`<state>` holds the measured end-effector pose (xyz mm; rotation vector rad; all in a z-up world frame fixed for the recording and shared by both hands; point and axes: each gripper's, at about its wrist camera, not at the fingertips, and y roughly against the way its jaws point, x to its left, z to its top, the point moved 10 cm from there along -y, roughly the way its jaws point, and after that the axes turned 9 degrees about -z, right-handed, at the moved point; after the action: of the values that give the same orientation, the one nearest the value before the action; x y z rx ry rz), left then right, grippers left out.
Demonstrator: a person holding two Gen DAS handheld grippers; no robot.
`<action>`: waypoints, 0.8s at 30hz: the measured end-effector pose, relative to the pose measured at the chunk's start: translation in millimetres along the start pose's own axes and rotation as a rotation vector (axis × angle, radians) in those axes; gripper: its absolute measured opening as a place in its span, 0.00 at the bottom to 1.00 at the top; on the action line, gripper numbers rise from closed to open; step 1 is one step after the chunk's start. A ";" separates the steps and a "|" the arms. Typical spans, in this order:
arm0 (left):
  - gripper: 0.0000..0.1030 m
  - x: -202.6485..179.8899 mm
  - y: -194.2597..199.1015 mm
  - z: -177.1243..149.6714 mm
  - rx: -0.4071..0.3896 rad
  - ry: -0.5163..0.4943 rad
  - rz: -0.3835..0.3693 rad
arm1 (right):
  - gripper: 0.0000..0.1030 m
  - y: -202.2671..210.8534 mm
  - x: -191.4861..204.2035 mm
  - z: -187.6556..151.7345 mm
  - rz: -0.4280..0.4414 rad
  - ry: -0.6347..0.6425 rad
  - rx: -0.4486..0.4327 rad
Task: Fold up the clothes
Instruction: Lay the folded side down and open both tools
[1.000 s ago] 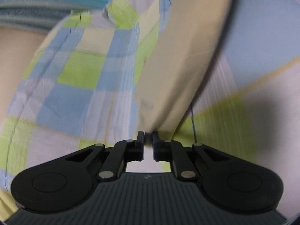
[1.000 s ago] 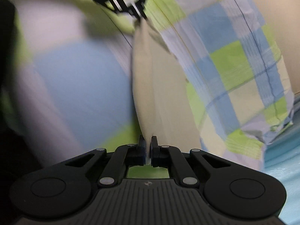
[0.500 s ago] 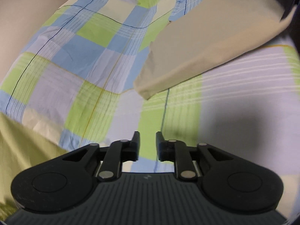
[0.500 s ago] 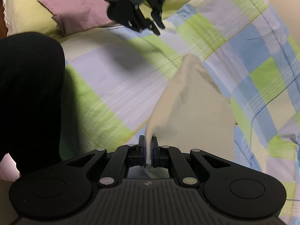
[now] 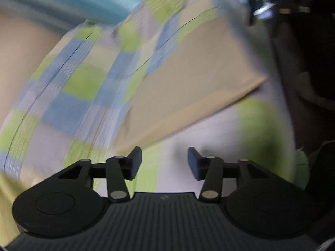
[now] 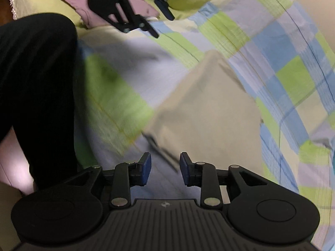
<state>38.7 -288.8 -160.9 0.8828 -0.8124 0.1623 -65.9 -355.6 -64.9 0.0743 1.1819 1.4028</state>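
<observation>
So, both my grippers are hanging over the bed with nothing in them. My left gripper (image 5: 164,163) sits low over the checked sheet (image 5: 79,83), jaws spread wide, and only sheet shows through the gap. From the right wrist view the same gripper (image 6: 162,24) is up at the far side, tilted, fingers pointing down toward the sheet (image 6: 282,67) and clearly apart.

The beige cloth (image 5: 194,83) is the thing I'm folding. It lies flat on the sheet as a folded slab just ahead of my left fingers, a bit to the left of the gap, not touching either pad as far as I can tell. Picture's pretty smeared there, so edges are mushy.

My right gripper (image 6: 165,166) also has its jaws open, blue pads (image 6: 146,167) facing each other, nothing pinched. The cloth (image 6: 211,113) is right in front of it and slightly right, its near corner close to the fingertips. A thin dark streak crosses the gap there; can't tell what it is.

Off to the left there's my black trouser leg (image 6: 35,87), and behind the far gripper a purple cloth (image 6: 83,6) on a yellow-green cover (image 6: 31,4).
</observation>
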 end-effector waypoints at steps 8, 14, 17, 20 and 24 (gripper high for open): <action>0.57 -55.2 -24.0 42.4 -0.034 -0.123 -0.054 | 0.32 -1.6 -40.5 -49.7 -0.022 -0.077 0.105; 0.62 -71.5 -30.1 48.7 -0.032 -0.136 -0.056 | 0.35 -2.9 -59.3 -74.1 -0.056 -0.083 0.118; 0.64 -80.8 -34.0 47.7 -0.024 -0.173 -0.058 | 0.42 -0.7 -64.4 -81.8 -0.072 -0.087 0.116; 0.66 -87.2 -40.4 46.1 -0.016 -0.216 -0.046 | 0.46 1.3 -69.9 -89.8 -0.093 -0.092 0.112; 0.69 -95.0 -49.6 45.6 -0.012 -0.267 -0.025 | 0.50 0.5 -77.4 -101.8 -0.119 -0.103 0.116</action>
<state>-31.2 -336.3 -240.9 0.9148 -1.0491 0.0170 -113.4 -474.3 -67.8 0.1535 1.1626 1.2115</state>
